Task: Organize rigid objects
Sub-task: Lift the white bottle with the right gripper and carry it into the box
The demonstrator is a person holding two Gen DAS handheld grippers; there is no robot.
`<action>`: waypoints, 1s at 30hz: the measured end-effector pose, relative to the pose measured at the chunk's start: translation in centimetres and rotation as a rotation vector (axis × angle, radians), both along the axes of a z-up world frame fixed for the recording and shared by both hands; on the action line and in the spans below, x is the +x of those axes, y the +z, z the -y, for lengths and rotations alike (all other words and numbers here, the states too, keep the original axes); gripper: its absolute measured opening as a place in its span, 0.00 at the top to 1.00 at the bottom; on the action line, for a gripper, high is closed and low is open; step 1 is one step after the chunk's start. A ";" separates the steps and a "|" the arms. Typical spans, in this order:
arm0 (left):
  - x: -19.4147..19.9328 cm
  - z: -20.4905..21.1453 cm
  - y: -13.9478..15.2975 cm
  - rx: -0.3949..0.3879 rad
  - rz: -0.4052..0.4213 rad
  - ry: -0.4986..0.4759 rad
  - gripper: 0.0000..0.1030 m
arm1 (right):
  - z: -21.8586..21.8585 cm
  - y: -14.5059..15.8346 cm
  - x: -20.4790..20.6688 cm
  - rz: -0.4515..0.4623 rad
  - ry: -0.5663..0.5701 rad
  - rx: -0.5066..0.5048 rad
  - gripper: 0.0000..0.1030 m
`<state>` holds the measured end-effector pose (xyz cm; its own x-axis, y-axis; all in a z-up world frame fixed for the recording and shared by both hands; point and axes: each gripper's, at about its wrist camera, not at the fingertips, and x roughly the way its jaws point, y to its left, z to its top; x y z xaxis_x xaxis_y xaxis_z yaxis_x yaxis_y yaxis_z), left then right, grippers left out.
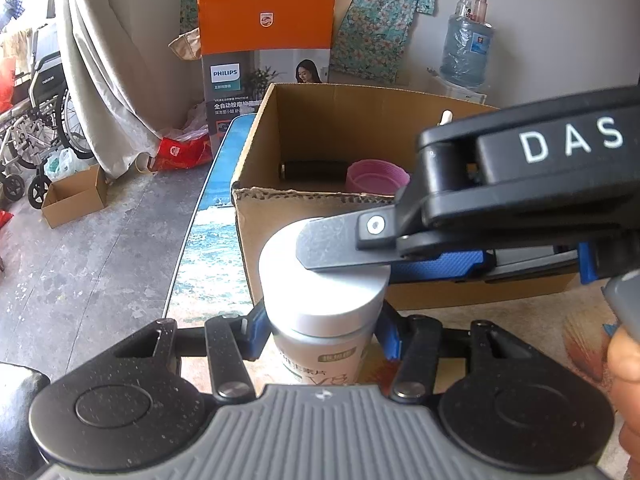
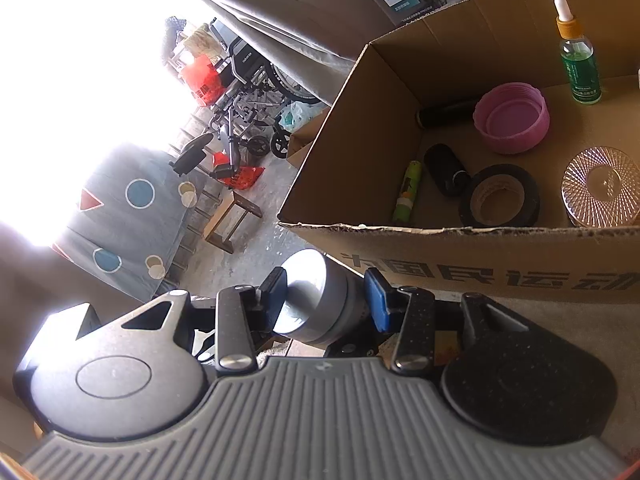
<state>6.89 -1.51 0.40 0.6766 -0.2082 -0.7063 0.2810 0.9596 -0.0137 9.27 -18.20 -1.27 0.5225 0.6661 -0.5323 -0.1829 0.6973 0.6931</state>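
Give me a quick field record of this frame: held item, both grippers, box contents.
held item: white bottle with silver cap, upright, in front of the box
left gripper: shut on the bottle body
right gripper: shut on the cap
cardboard box: open top
box contents: pink lid, tape roll, dropper bottle, green tube, clear patterned dish, two black cylinders

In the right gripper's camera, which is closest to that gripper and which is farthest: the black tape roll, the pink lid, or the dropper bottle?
1. Black tape roll: inside the cardboard box, by its near wall, closest to the right gripper.
2. Pink lid: in the box's middle.
3. Dropper bottle: upright at the far wall.
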 end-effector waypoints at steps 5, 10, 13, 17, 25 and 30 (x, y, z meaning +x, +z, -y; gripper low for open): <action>-0.2 0.2 0.1 0.003 0.003 -0.002 0.47 | 0.2 -0.1 0.1 0.004 -0.003 0.001 0.60; -0.8 0.2 0.7 0.007 0.023 0.000 0.47 | 0.4 0.1 -0.1 0.012 -0.004 0.005 0.60; -1.7 -0.1 2.0 0.014 0.056 0.005 0.47 | 0.2 0.9 -0.7 0.035 0.008 0.008 0.60; -3.2 -0.7 4.8 0.013 0.119 0.018 0.47 | 0.0 3.0 -1.5 0.093 0.036 0.026 0.60; -3.0 1.0 11.7 0.050 0.283 -0.006 0.47 | 1.1 10.6 -2.1 0.287 0.072 0.054 0.59; 0.2 4.3 14.6 0.008 0.309 -0.094 0.47 | 4.3 15.4 -0.6 0.385 0.037 0.011 0.59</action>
